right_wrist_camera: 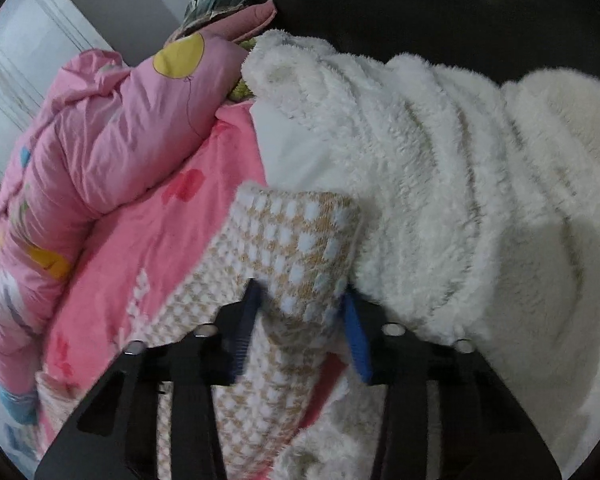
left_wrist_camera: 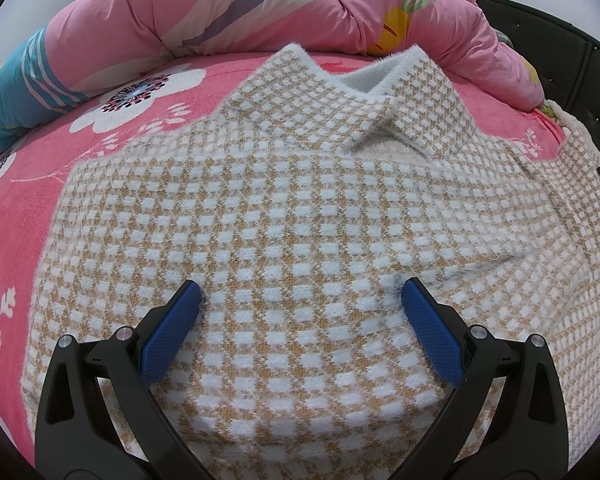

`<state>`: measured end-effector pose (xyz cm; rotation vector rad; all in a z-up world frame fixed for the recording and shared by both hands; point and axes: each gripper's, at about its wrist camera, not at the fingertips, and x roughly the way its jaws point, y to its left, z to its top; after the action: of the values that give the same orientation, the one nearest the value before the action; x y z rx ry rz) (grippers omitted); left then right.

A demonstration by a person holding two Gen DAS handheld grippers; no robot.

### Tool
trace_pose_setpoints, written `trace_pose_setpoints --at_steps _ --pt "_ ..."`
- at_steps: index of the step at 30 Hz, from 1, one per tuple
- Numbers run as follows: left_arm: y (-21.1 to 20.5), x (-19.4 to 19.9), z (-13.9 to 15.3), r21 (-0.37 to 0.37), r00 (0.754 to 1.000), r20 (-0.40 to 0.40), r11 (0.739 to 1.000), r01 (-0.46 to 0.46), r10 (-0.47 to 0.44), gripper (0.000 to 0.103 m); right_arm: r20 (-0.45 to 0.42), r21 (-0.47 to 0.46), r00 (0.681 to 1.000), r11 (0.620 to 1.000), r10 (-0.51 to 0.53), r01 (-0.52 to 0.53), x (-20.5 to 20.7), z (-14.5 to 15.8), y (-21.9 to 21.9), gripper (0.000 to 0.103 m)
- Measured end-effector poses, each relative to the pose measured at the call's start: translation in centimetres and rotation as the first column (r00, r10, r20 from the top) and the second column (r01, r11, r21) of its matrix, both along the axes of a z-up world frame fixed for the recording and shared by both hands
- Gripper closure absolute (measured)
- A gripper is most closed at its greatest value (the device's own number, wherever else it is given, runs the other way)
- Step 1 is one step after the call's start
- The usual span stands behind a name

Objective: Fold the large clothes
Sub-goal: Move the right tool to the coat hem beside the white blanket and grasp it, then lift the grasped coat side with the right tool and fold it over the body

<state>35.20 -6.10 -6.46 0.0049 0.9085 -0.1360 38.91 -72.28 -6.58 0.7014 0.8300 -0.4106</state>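
Note:
A fuzzy tan-and-white checked sweater [left_wrist_camera: 300,200] lies spread on a pink flowered bedsheet [left_wrist_camera: 32,200], collar at the far end. My left gripper [left_wrist_camera: 300,296] is open, its blue pads resting on the sweater's body, holding nothing. In the right wrist view my right gripper [right_wrist_camera: 302,300] has its jaws around a bunched sleeve of the sweater [right_wrist_camera: 296,240], lifted off the sheet; the fabric fills the gap between the blue pads. The picture is slightly blurred.
A rolled pink quilt [left_wrist_camera: 260,4] lies along the far side of the bed. A white fleece blanket [right_wrist_camera: 460,180] is heaped to the right of the sleeve. A dark headboard [left_wrist_camera: 580,64] stands at the right edge.

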Motion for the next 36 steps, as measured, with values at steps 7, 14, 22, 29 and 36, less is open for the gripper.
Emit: trace_pose_setpoints --at_steps 7,14,22,29,36 --pt "0.1 0.1 0.1 0.000 1.000 0.001 1.000 0.000 0.000 0.006 0.101 -0.108 0.994 0.994 0.034 -0.023 -4.0 4.4 1.9 0.080" --pt "0.0 0.1 0.1 0.001 1.000 0.000 1.000 0.000 0.000 0.006 0.304 -0.182 0.938 0.977 0.167 -0.114 -9.6 13.1 6.8 0.083" --pt "0.1 0.2 0.2 -0.017 1.000 0.007 1.000 0.004 -0.004 0.006 0.448 -0.289 0.838 0.938 0.311 -0.193 -13.8 22.0 14.0 0.084" --pt "1.0 -0.3 1.5 -0.054 1.000 0.023 0.998 -0.017 0.019 0.006 0.498 -0.323 0.762 0.904 0.413 -0.279 -14.6 26.5 21.0 0.085" --pt "5.4 -2.5 5.6 -0.121 0.997 0.058 0.992 -0.045 0.053 0.006 0.488 -0.319 0.724 0.872 0.487 -0.371 -12.6 27.0 28.9 0.085"
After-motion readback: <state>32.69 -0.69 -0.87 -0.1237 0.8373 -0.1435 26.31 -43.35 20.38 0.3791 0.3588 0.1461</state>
